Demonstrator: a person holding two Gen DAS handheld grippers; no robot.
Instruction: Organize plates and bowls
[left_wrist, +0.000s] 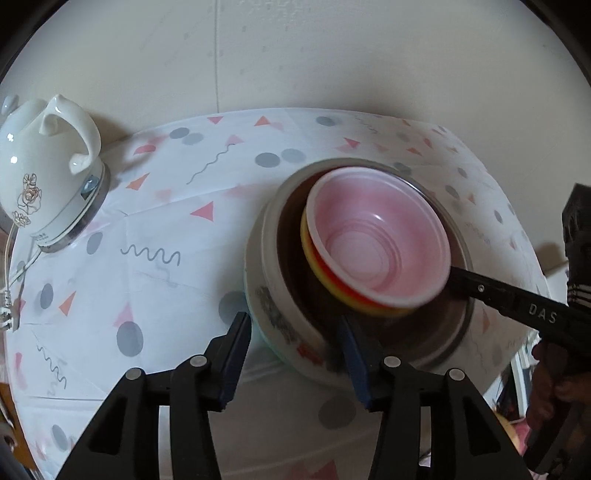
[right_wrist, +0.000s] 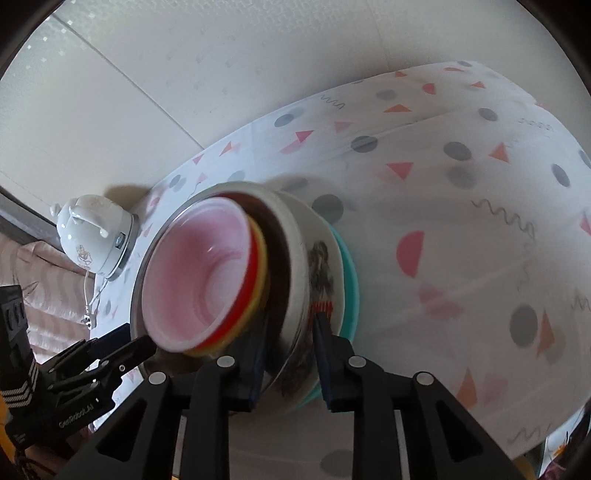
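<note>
A: Pink bowls (left_wrist: 373, 240) sit tilted inside the big bowl (left_wrist: 273, 295), mid-table. Left gripper (left_wrist: 295, 354) is half open, straddling its near wall, pads clear.

B: Right gripper (right_wrist: 290, 350) is narrow across that wall; whether it grips, I cannot tell. A tug could tip everything.

Open tablecloth (left_wrist: 155, 229) lies between the kettle (left_wrist: 44, 173) at far left and the stacked bowls (left_wrist: 369, 251)

Glossy ceramic kettle (left_wrist: 40, 173), plastic bowl (left_wrist: 376, 240)

Both wrist views look steeply down, close, sharing the nested bowls (left_wrist: 376, 240).
</note>
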